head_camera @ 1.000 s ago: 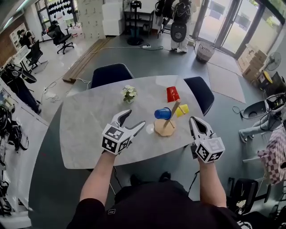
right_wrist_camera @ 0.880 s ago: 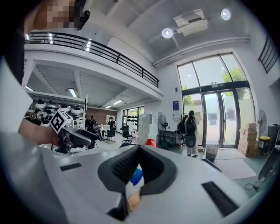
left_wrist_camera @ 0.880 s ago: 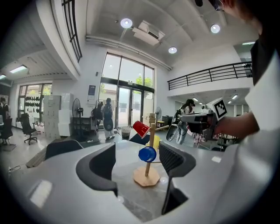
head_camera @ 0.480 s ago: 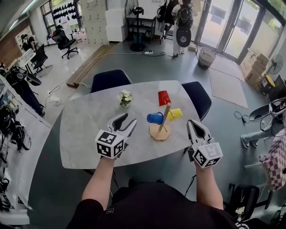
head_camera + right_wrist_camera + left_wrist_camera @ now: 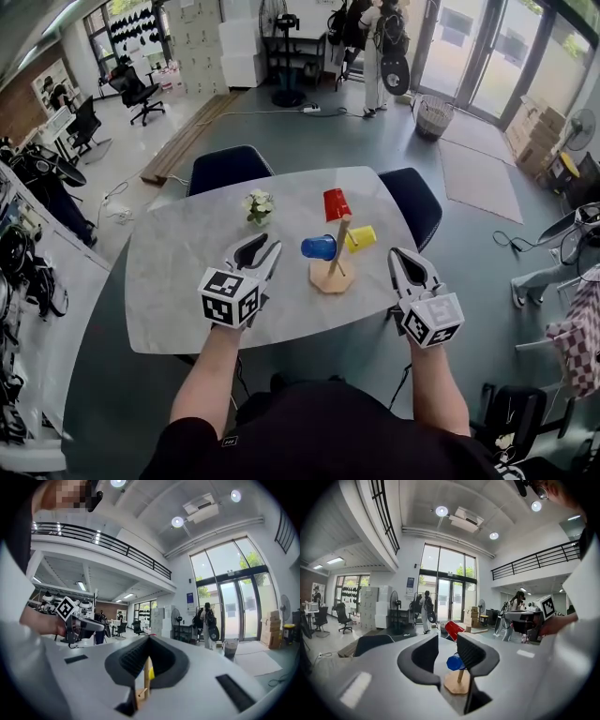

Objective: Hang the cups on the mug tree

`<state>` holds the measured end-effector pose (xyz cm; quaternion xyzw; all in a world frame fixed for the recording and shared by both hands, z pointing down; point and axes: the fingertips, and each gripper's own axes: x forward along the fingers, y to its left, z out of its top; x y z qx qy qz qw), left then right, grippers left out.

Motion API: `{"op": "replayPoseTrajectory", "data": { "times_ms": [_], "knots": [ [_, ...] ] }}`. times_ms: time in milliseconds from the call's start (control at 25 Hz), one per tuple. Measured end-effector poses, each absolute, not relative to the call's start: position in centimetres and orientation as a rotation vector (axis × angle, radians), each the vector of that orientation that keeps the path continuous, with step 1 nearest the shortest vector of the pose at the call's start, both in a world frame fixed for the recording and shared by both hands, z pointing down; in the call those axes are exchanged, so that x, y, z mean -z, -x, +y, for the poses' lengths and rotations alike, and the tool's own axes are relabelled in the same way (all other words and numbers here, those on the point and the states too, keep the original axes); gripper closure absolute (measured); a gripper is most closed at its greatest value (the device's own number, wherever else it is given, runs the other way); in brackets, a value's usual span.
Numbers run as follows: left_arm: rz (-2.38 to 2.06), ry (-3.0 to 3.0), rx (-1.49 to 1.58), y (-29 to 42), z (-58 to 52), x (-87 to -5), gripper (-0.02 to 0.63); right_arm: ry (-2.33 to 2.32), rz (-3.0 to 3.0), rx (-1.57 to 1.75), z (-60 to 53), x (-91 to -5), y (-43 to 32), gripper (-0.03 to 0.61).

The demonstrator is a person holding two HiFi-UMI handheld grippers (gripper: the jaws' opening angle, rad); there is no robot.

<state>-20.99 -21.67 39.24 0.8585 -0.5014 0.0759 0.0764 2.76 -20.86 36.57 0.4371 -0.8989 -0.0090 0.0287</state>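
The left gripper is hovering low over the table. Its jaws are closing on nothing: in the left gripper view they are standing partly apart, and only air is sitting between them. The right gripper is holding its jaws fully together and is carrying nothing either.

The likely trouble is a careless sweep, since both tools are flanking the mug tree. If the left one is swinging toward 3 o'clock, it risks clipping the blue cup and sliding it off its peg. If the right one is drifting toward 9 o'clock, it risks nudging the wooden base or the yellow cup. A light stand loaded with three cups is probably tipping easily.

The tree is standing between the tools, at 3 o'clock from the left jaws and 9 o'clock from the right, near both and touching neither. On it, the blue cup is hanging toward 9 o'clock of the pole and the yellow cup toward 3 o'clock. The red cup is sitting at the top, toward 12 o'clock. No loose cup is showing on the table, so the hanging is looking finished.

Farther off, at 12 o'clock from the left gripper, a small pot of flowers is standing well clear.
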Motion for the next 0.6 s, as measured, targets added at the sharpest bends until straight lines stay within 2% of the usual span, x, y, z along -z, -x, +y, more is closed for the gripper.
{"op": "replayPoseTrajectory", "data": {
  "times_ms": [600],
  "knots": [
    [-1.483, -2.592, -0.231, 20.76, -22.72, -39.22, 0.497, -1.356, -2.760, 0.034, -21.72, -36.34, -2.42, 0.569]
  ]
}}
